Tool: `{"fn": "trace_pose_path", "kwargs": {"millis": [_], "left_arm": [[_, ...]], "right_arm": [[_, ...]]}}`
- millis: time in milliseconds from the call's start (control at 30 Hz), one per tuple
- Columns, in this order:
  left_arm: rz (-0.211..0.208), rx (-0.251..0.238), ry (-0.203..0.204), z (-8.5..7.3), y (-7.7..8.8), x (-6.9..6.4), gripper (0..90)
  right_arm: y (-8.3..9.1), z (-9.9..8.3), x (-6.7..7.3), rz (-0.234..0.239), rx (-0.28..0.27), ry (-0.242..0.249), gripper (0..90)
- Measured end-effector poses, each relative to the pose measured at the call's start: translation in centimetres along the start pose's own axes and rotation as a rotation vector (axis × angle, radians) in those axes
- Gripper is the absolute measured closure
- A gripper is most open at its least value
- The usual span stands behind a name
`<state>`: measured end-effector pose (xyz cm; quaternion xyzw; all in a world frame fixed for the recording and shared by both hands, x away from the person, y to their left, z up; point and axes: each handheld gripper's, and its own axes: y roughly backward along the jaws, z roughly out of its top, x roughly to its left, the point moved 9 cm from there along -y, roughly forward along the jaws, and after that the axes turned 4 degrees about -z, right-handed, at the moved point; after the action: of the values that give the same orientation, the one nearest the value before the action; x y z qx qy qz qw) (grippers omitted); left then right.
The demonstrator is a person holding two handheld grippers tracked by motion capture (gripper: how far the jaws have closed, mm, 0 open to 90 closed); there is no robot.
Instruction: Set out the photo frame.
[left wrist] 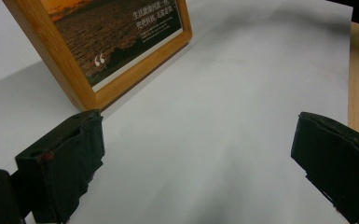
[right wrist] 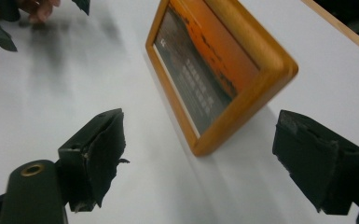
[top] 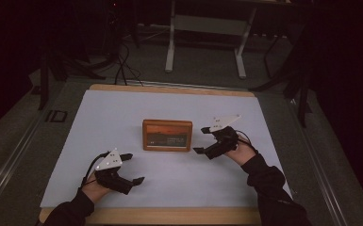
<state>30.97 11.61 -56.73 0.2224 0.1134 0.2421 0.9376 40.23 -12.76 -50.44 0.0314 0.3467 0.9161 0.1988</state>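
Note:
A wooden picture frame [top: 167, 135] with an orange sunset photo and white text stands in the middle of a white sheet. My left gripper [top: 133, 167] rests open on the sheet, below and left of the frame, apart from it. In the left gripper view the picture frame [left wrist: 112, 42] sits ahead at the upper left, beyond my open left gripper [left wrist: 196, 158]. My right gripper [top: 202, 140] is open just right of the frame's right edge. In the right gripper view the picture frame's [right wrist: 214, 74] lower corner lies between the jaws of my open right gripper [right wrist: 200, 154], untouched.
The white sheet [top: 122, 108] covers a wooden table top [top: 169, 215] whose edge shows at the front and back. Beyond the table stand a white desk frame [top: 207, 33] and cables [top: 122, 61] on a dark floor. A hand holding the other gripper [right wrist: 9, 18] shows at the upper left of the right gripper view.

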Motion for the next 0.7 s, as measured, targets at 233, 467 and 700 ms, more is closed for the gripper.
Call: {"fn": "trace_pose_path", "kwargs": {"millis": [233, 467, 700], "left_arm": [[-0.003, 0.001, -0.002, 0.0, -0.1, -0.1, 3.1], [-0.003, 0.004, -0.001, -0.1, -0.1, 0.0, 3.1], [-0.005, 0.0, -0.003, -0.1, 0.0, -0.1, 3.1]], "right_arm": [[0.1, -2.3, 0.6, -0.014, -0.032, -0.055, 16.4], [0.1, -3.8, 1.4, -0.019, -0.019, -0.054, 16.3], [0.5, -4.9, 2.1, -0.025, -0.052, -0.088, 16.4]]}}
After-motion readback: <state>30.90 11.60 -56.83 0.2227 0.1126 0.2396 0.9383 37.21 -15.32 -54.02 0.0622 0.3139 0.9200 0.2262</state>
